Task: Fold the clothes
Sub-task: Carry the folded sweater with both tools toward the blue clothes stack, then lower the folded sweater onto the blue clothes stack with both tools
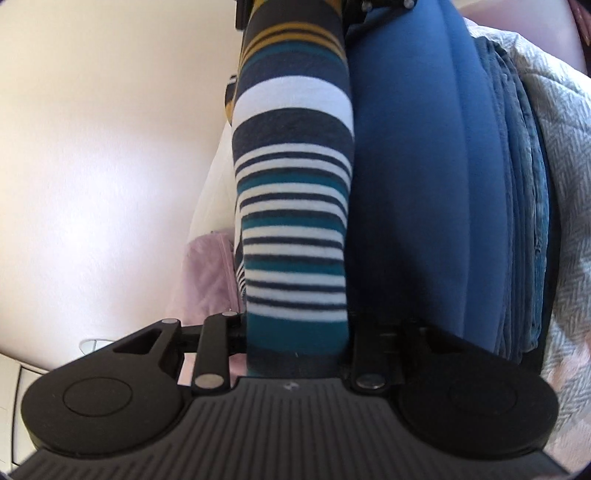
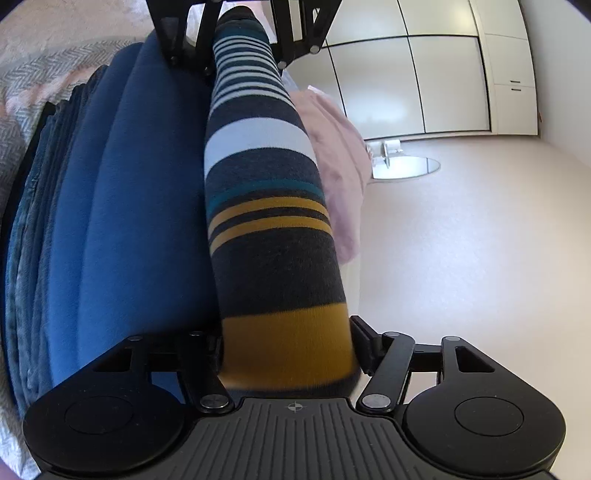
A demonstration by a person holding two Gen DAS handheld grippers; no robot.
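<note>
A long striped sock, banded navy, white, teal and yellow, is stretched taut between my two grippers. My left gripper is shut on its teal-striped end. My right gripper is shut on the yellow-banded end of the sock. Each view shows the other gripper at the top of the frame, holding the far end: the right gripper and the left gripper. The sock runs right alongside a stack of folded blue clothes.
The blue stack rests on a grey-and-white herringbone blanket. A pink cloth lies behind the sock. White cupboard doors and a round white fixture show beyond, against plain white surfaces.
</note>
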